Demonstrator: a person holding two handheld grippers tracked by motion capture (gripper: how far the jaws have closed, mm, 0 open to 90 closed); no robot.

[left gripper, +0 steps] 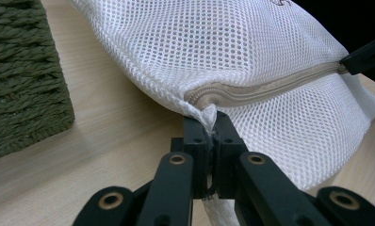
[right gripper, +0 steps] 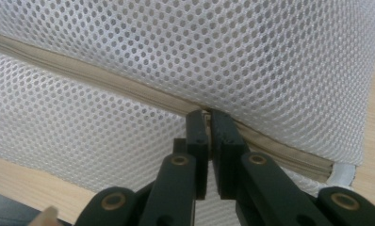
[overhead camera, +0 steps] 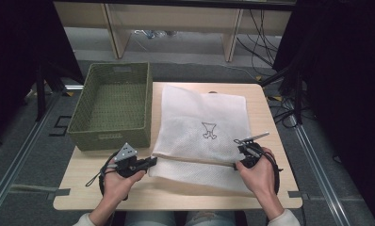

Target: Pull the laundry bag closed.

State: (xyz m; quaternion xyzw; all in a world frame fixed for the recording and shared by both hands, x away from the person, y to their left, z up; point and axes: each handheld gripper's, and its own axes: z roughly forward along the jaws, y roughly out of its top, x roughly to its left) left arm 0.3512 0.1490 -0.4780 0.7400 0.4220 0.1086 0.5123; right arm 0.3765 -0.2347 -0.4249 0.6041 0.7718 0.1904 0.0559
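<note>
**Three cameras, one shared zipper**

The high view looked forward and down from above the person's side of the desk (overhead camera: 270, 197), taking in both claws from a distance. The left gripper view rode on the left claw (left gripper: 212, 123) and faced along its jaws, very close to the mesh bag (left gripper: 251, 52) just ahead. The right gripper view sat equally near behind the right claw (right gripper: 207, 117). All three shared the bag's beige zipper (right gripper: 105, 80) between the claws.
</note>
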